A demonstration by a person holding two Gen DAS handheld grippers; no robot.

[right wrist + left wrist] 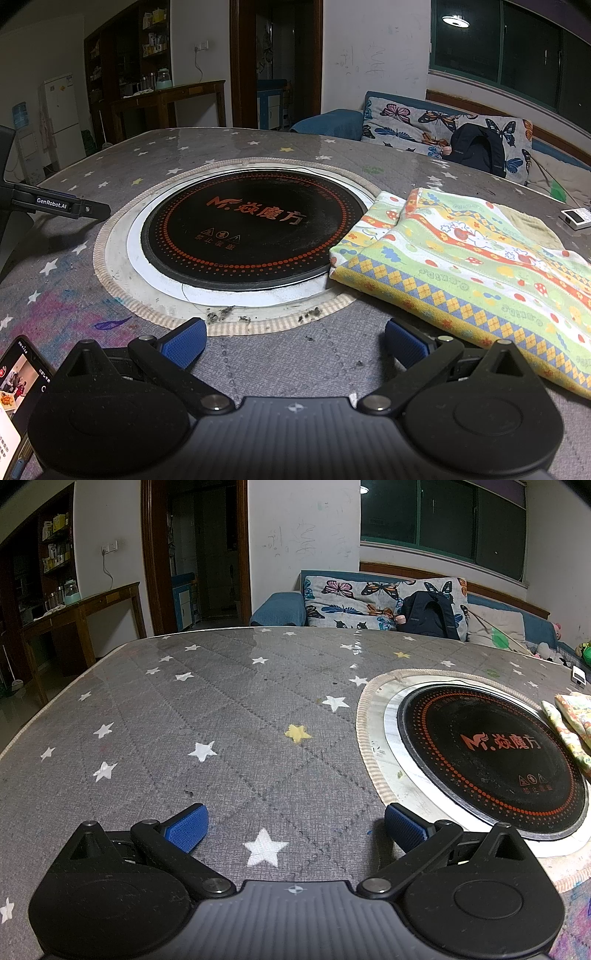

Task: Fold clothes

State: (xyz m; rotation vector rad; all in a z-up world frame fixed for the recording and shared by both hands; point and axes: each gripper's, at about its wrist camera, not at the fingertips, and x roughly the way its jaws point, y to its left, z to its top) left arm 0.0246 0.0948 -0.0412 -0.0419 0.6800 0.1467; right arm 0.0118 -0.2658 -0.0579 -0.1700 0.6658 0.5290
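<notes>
A folded patterned cloth (469,258), green, yellow and orange with mushrooms and rabbits, lies on the grey star tablecloth (295,365) to the right of the round black cooktop (251,229). Its edge shows at the far right of the left wrist view (570,720). My right gripper (295,345) is open and empty, just left of the cloth's near corner. My left gripper (295,827) is open and empty over the bare tablecloth (221,720), left of the cooktop (491,753). The left gripper also shows at the left edge of the right wrist view (55,206).
A phone (18,391) with a lit screen lies at the near left. A small white device (576,216) sits at the far right of the table. Crumbs lie by the cooktop's near rim. Behind the table stand a sofa (443,129) with a backpack and a wooden desk (166,99).
</notes>
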